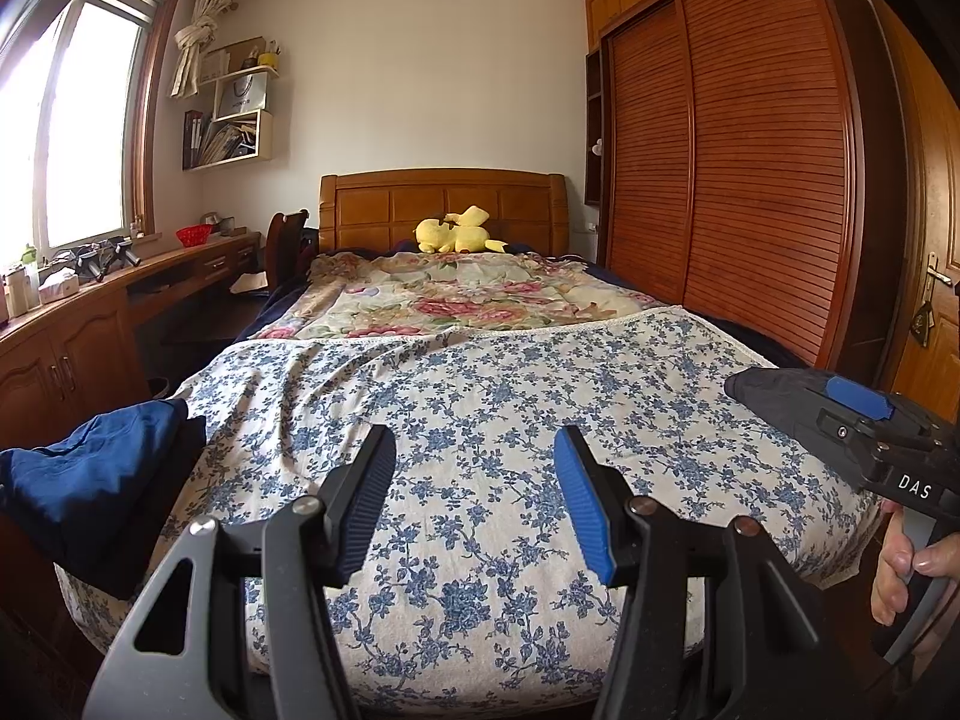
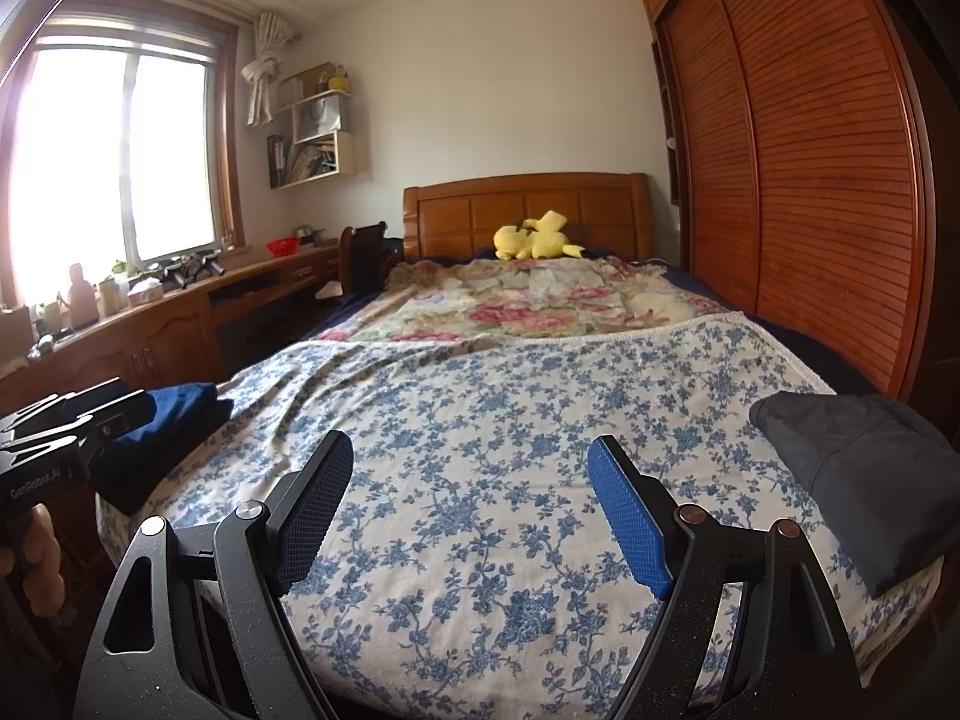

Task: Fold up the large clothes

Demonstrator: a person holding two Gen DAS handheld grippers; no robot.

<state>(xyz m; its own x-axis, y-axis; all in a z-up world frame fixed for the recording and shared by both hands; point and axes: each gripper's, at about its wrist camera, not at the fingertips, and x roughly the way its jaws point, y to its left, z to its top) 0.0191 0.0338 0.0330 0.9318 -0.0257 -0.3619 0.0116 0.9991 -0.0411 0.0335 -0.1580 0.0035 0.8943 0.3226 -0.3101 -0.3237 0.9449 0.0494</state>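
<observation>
Left wrist view first: the left tongs (image 1: 474, 456) hang above the foot of the bed, jaws apart with nothing between them, only the blue-flowered bedspread (image 1: 480, 396) showing in the gap. A folded navy garment (image 1: 90, 474) sits on a darker one at the bed's left corner. Over on the right, a dark grey garment (image 1: 774, 390) lies at the bed's right edge, and the right tongs (image 1: 858, 399) come in there, a hand (image 1: 900, 564) wrapped round the handle. Up by the headboard (image 1: 444, 204) a yellow plush toy (image 1: 459, 231) rests beyond a pink-flowered quilt (image 1: 456, 294). Now the right wrist view: the right tongs (image 2: 468, 480) are spread wide and empty above the same bedspread (image 2: 510, 408). The dark grey garment (image 2: 864, 468) lies folded just right of them at the bed's edge. Away on the left, the navy garment (image 2: 180, 402) sits at the far corner, the left tongs (image 2: 78, 414) just in front of it. The desk (image 2: 198, 294) runs under the window (image 2: 120, 156).
</observation>
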